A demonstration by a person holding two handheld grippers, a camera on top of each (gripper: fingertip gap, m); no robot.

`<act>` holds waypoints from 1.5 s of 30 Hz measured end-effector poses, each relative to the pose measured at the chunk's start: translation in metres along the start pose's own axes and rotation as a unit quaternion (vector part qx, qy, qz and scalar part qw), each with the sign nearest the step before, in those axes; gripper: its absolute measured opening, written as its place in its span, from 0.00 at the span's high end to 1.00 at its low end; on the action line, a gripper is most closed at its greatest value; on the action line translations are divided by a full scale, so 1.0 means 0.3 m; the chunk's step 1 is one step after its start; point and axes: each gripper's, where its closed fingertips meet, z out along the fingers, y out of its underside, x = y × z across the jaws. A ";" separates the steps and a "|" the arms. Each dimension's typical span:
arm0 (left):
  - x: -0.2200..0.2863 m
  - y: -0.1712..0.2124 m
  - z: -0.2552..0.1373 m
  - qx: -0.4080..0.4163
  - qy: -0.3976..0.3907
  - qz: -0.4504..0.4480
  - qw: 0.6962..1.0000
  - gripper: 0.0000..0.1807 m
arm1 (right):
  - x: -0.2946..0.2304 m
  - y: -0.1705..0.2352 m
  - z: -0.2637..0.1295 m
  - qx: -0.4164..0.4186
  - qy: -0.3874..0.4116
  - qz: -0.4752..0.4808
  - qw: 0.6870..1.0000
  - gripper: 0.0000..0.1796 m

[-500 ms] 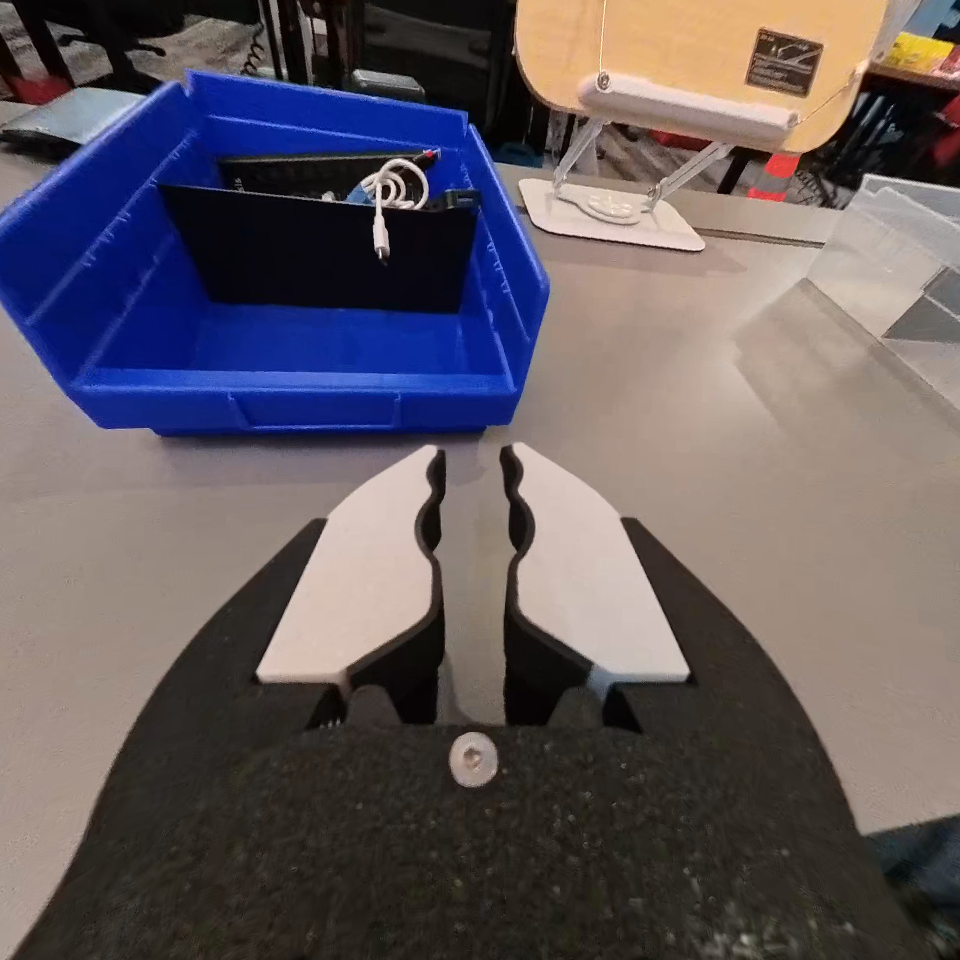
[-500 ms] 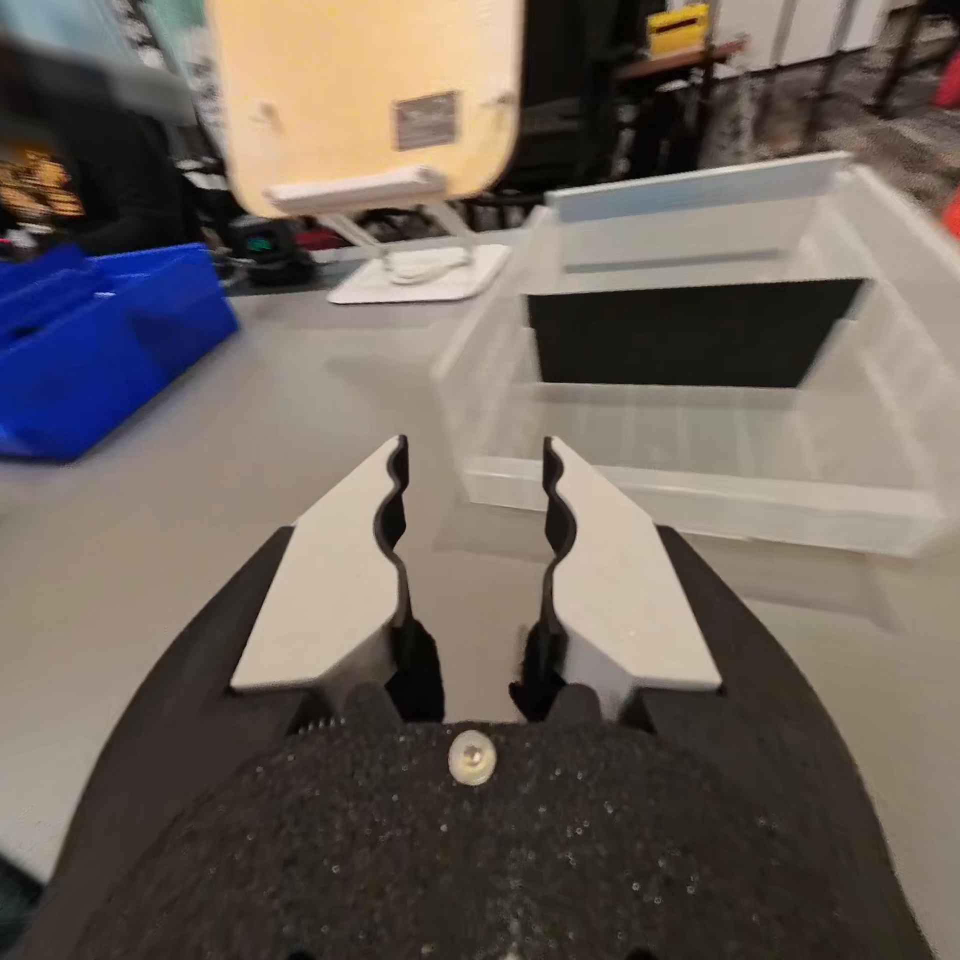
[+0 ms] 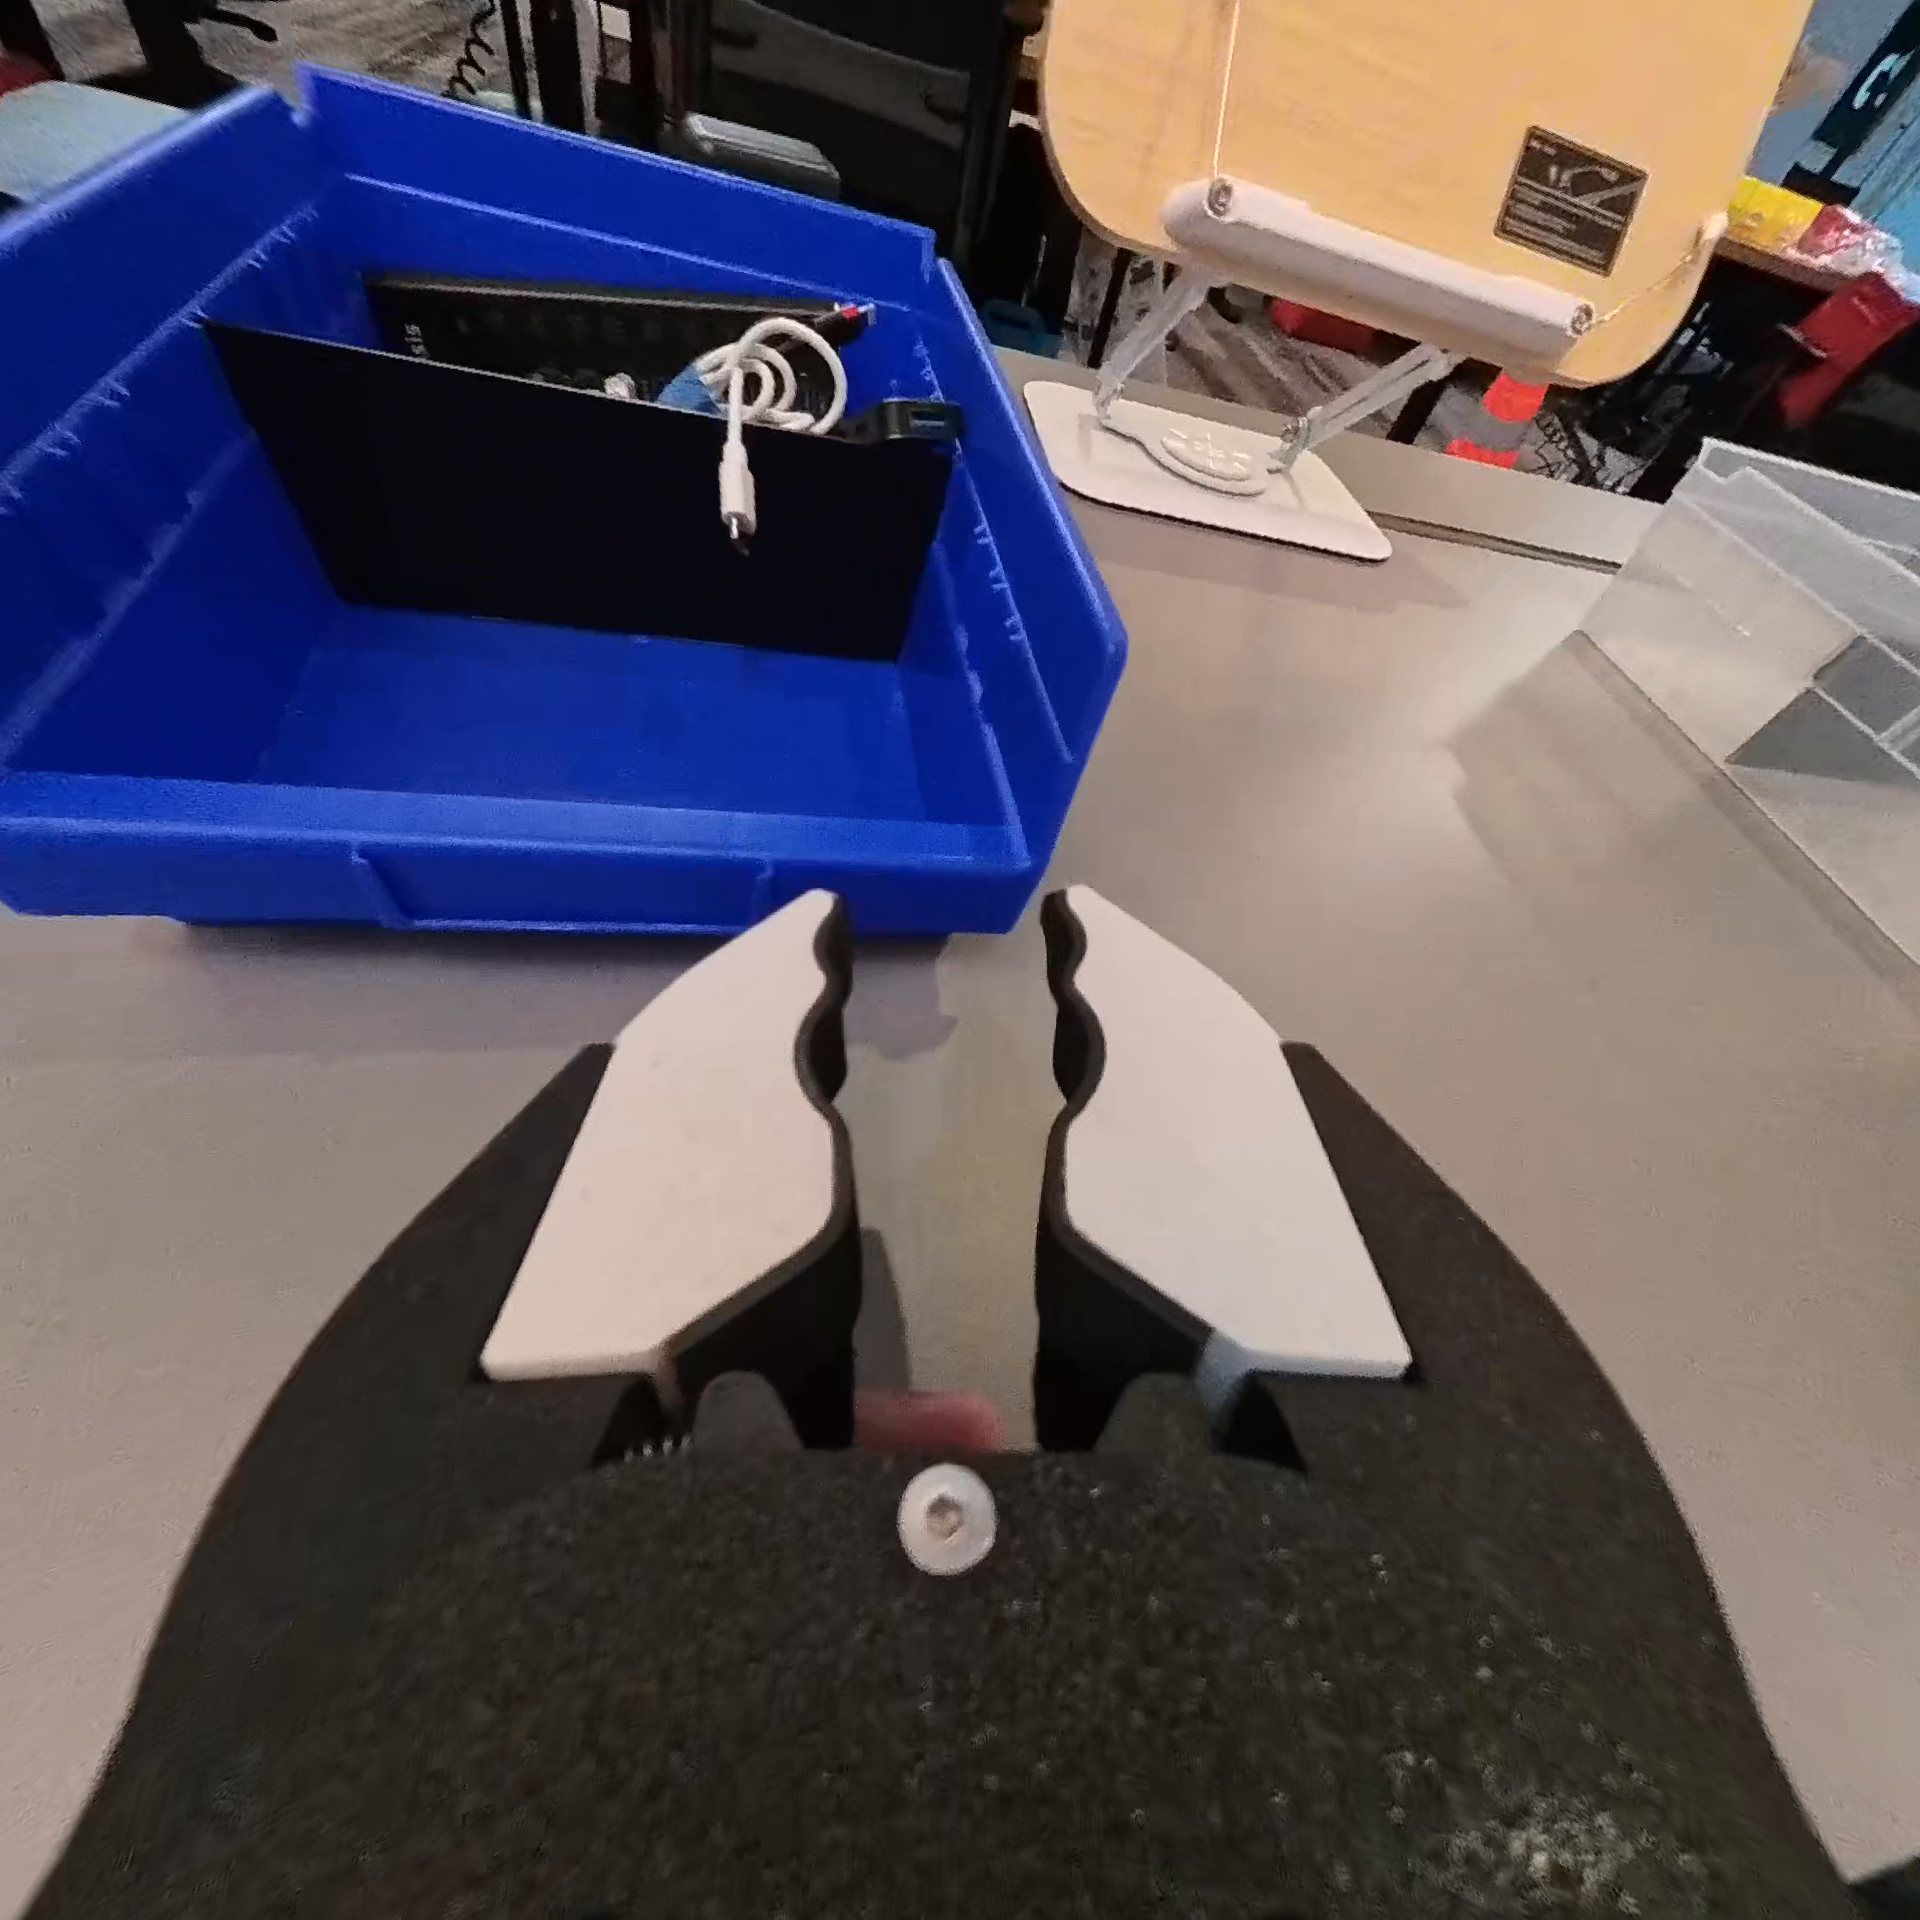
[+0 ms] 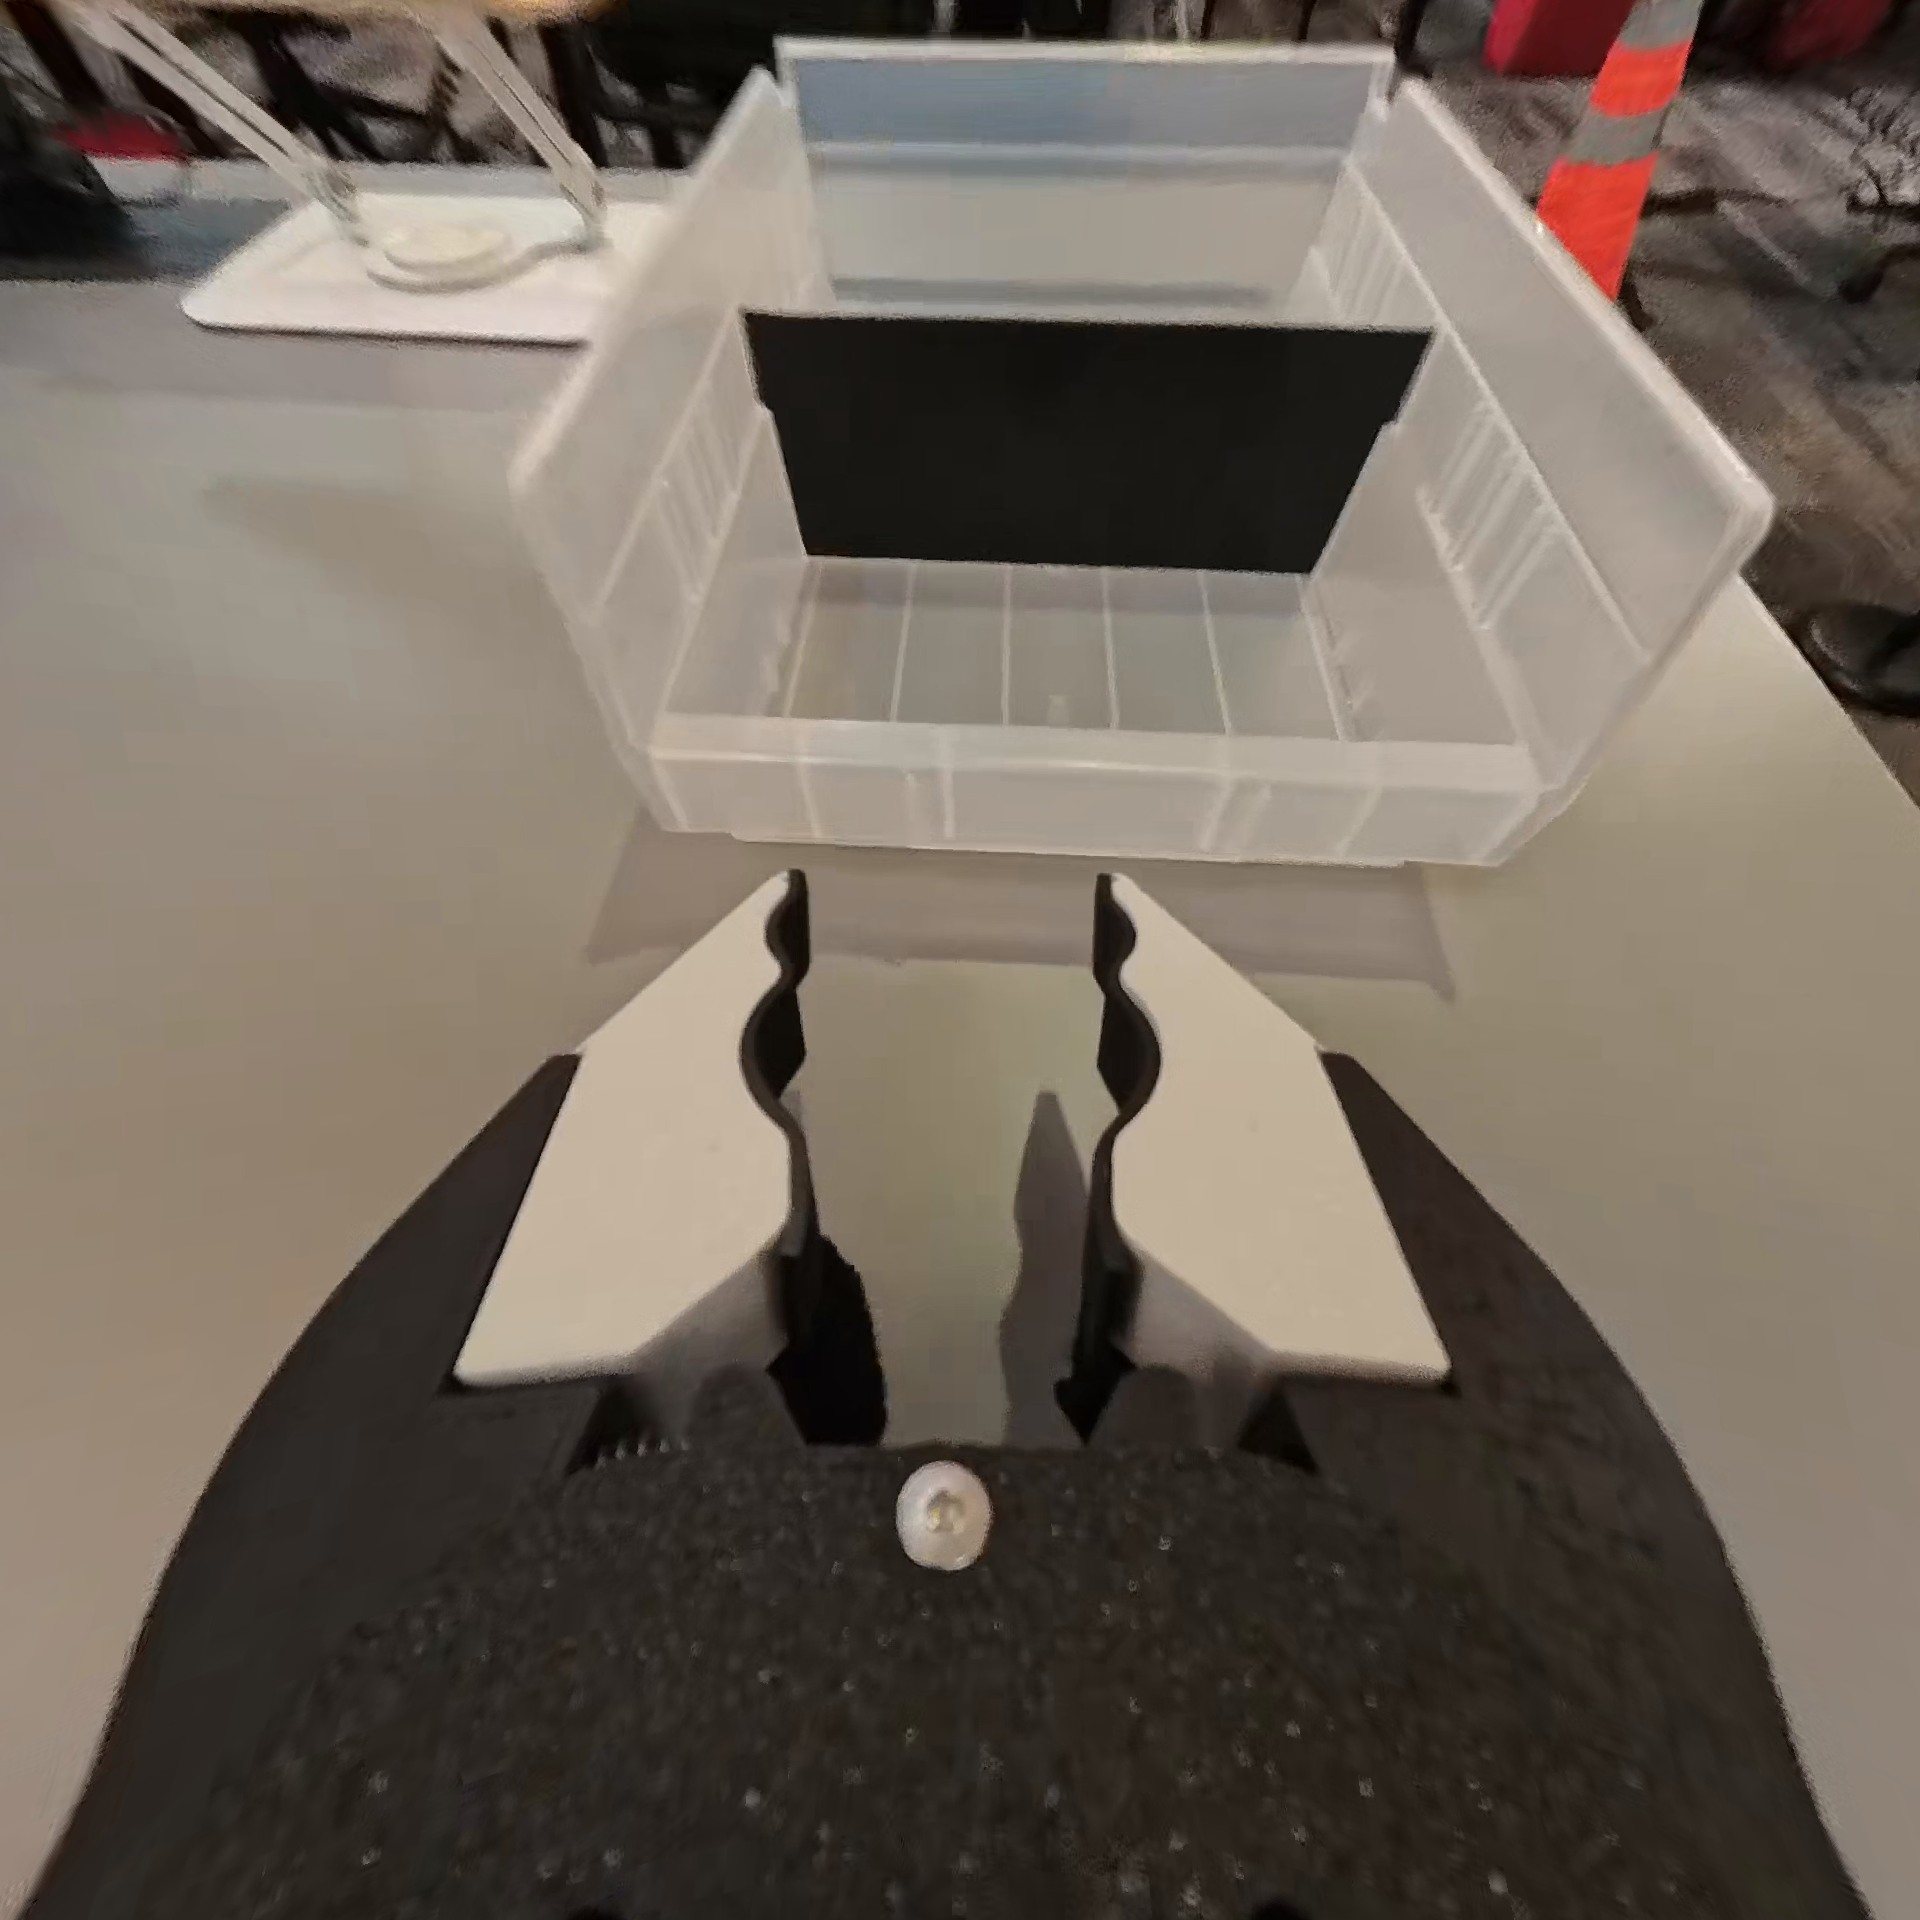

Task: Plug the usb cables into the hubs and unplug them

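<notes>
Left wrist view: The left gripper [image 3: 940,914] hovers over the grey table [image 3: 1351,935], just short of the front wall of the blue bin [image 3: 499,862]. Its jaws stand moderately apart and hold nothing. Behind the black divider [image 3: 582,499] in the rear compartment lie a coiled white usb cable [image 3: 774,379], whose plug hangs over the divider's top edge, and a black hub [image 3: 904,419] at the right end. A further dark flat item lies behind them; its kind cannot be determined.

Procedure, as judged from this position: the task appears to be at its start, with a reach into the rear compartment as the step in hand. Raise the gripper above the bin's front wall and the divider before advancing. Grip the cable on the rigid plug body, not the slack cord, so that the plug orientation remains controlled for insertion.

Right wrist view: The right gripper [image 4: 951,904] faces the clear bin [image 4: 1039,790]. Its jaws stand wide and empty. The front compartment shows nothing inside. Reserve this gripper to steady the hub.
</notes>
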 end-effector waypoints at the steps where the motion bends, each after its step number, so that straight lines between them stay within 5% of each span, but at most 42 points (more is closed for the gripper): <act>1: -0.008 -0.006 -0.001 0.006 -0.005 0.000 1.000 0.79 | -0.010 -0.009 -0.005 0.009 -0.004 -0.001 1.000 0.70; 15: 0.015 0.051 -0.025 -0.038 0.025 -0.022 0.999 0.73 | -0.051 -0.080 0.011 0.063 0.019 -0.016 0.998 0.72; 22: 0.037 0.067 -0.060 -0.041 0.051 0.019 0.998 0.77 | -0.195 -0.196 -0.023 0.152 -0.072 -0.035 0.985 0.77; 27: 0.009 0.037 -0.066 -0.033 0.022 0.143 0.989 0.78 | -0.318 -0.197 -0.019 0.150 -0.143 -0.035 0.978 0.77; 35: -0.003 -0.193 0.097 -0.093 0.024 0.470 0.877 0.86 | -0.366 -0.173 0.011 0.123 -0.179 -0.024 0.976 0.77; 45: -0.047 -0.236 0.514 -0.208 0.163 0.511 0.818 0.80 | -0.333 -0.148 0.005 0.112 -0.166 -0.031 0.979 0.77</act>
